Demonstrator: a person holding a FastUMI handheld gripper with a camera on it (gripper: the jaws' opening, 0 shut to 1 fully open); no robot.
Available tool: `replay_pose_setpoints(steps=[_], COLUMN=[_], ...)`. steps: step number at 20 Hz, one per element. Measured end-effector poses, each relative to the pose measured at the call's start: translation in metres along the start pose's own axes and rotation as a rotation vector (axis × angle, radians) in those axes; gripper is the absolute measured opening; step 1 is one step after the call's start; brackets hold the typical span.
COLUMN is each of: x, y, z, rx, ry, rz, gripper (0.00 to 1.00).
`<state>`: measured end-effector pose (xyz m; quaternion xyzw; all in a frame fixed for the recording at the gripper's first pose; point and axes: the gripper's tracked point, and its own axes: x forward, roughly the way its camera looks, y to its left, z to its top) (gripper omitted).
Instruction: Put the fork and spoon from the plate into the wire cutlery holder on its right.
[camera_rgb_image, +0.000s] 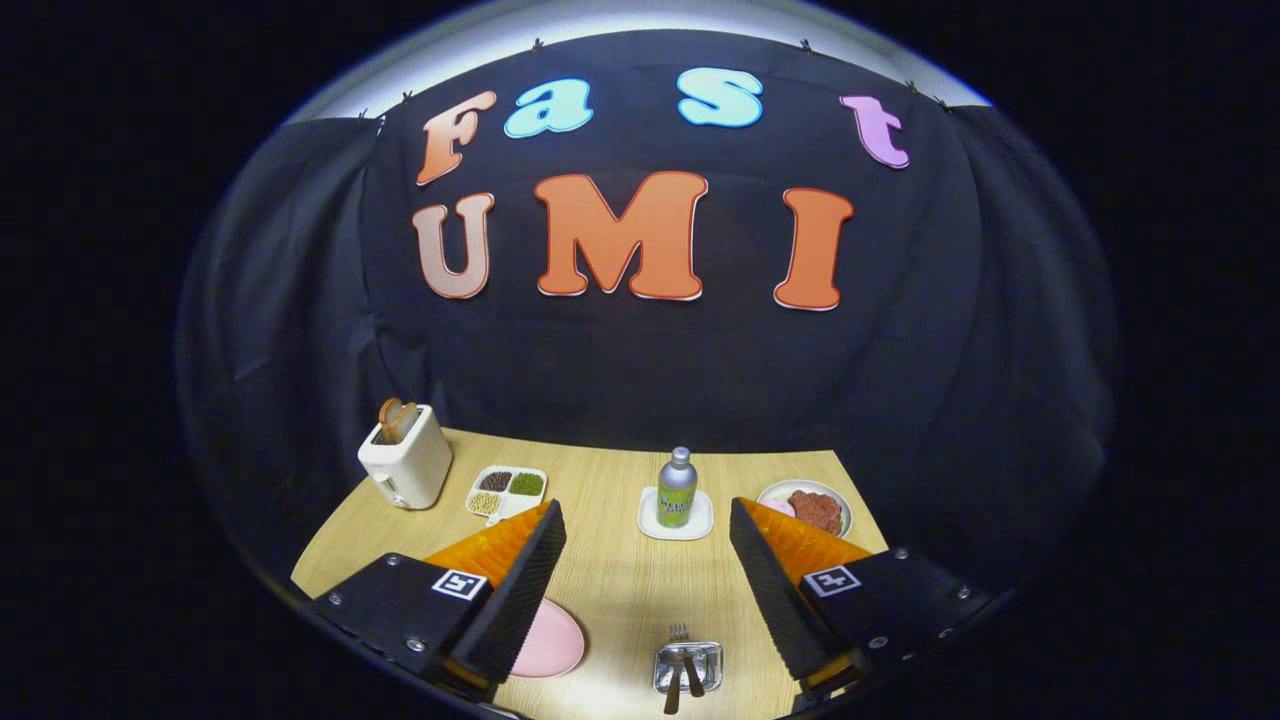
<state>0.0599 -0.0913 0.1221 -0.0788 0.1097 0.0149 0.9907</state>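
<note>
My gripper (645, 525) hangs open above the wooden table (610, 590), with nothing between its two orange-and-black fingers (525, 575). Below and between the fingers stands the wire cutlery holder (688, 668). A fork (682, 650) and a second brown-handled piece, likely the spoon (693, 676), stick up out of it. To the holder's left lies the pink plate (550, 640), partly hidden behind my left finger; its visible part is bare.
Beyond the fingers stand a white toaster with bread (405, 462), a divided dish of beans (506, 490), a green bottle (677, 490) on a white coaster, and a white plate of reddish food (806, 506). Black cloth walls the booth.
</note>
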Motion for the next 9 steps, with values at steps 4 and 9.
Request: replay_pose_setpoints(steps=[4, 9], x=[-0.007, -0.009], y=[0.008, 0.021], z=[0.011, -0.004], rx=[0.015, 0.008], ry=[-0.07, -0.041], rz=[0.0, 0.028], gripper=[0.99, 0.99])
